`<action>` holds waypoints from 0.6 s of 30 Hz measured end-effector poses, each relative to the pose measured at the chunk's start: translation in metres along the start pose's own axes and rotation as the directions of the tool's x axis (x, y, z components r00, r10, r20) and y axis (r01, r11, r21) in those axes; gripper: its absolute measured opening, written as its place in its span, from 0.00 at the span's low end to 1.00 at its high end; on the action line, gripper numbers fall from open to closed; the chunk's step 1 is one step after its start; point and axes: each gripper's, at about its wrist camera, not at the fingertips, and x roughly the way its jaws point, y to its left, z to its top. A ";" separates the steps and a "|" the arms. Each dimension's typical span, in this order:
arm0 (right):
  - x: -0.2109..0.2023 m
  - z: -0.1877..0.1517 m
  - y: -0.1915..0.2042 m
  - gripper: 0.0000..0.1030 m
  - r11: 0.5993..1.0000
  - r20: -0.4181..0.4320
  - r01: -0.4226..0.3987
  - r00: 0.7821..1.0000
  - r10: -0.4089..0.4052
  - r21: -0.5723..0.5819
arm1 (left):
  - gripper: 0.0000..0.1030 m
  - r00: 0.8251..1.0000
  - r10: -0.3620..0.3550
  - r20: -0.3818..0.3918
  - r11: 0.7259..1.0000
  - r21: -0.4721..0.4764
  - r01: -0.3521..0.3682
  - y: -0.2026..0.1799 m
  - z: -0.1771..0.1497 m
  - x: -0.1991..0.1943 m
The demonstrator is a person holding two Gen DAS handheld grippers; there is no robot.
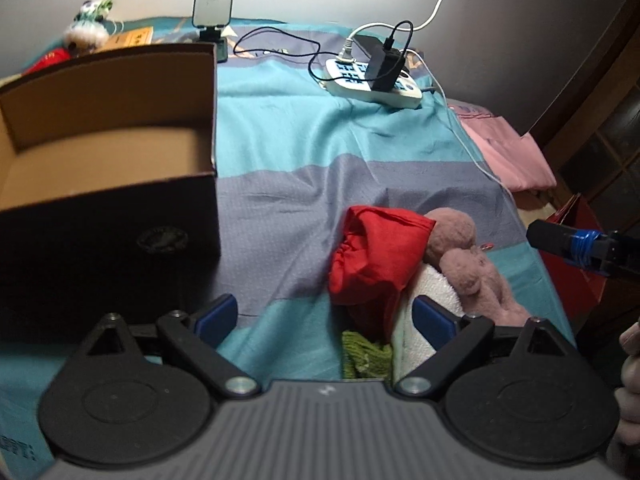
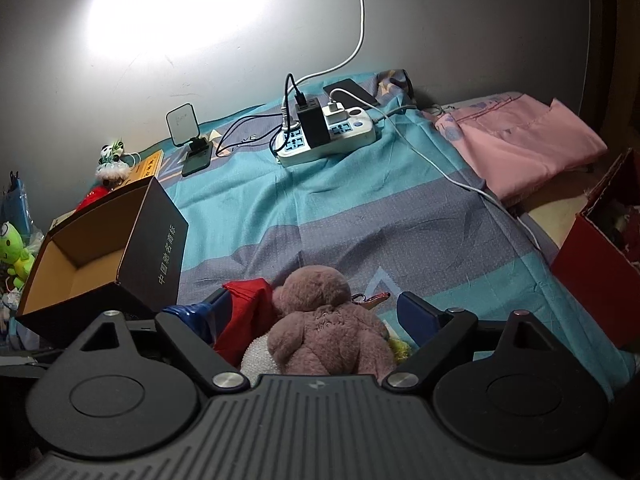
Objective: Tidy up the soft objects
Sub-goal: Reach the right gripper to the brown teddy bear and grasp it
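A pile of soft things lies on the striped bedsheet: a red cloth bag [image 1: 376,256], a pink plush toy [image 1: 468,260], a white towel [image 1: 432,292] and a green knitted piece [image 1: 366,354]. An open black cardboard box [image 1: 108,152] with a brown inside stands to the left. My left gripper [image 1: 326,320] is open, low over the sheet, its right finger against the towel. My right gripper [image 2: 316,312] is open with the pink plush [image 2: 320,320] between its fingers; the red bag [image 2: 244,320] lies beside its left finger. The right gripper's tip shows in the left wrist view [image 1: 576,248].
A white power strip [image 1: 372,80] with chargers and trailing cables sits at the back. A phone stand [image 1: 212,12], small plush toys [image 1: 88,24] and a yellow box stand far left. Folded pink cloth [image 2: 520,140] and a red box [image 2: 600,256] are at the right edge.
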 end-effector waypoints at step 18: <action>0.067 0.021 -0.096 0.34 0.937 -0.277 -0.275 0.903 0.329 0.216 | 0.65 0.975 -0.189 -0.117 0.952 0.223 0.211 -0.103 0.024 0.061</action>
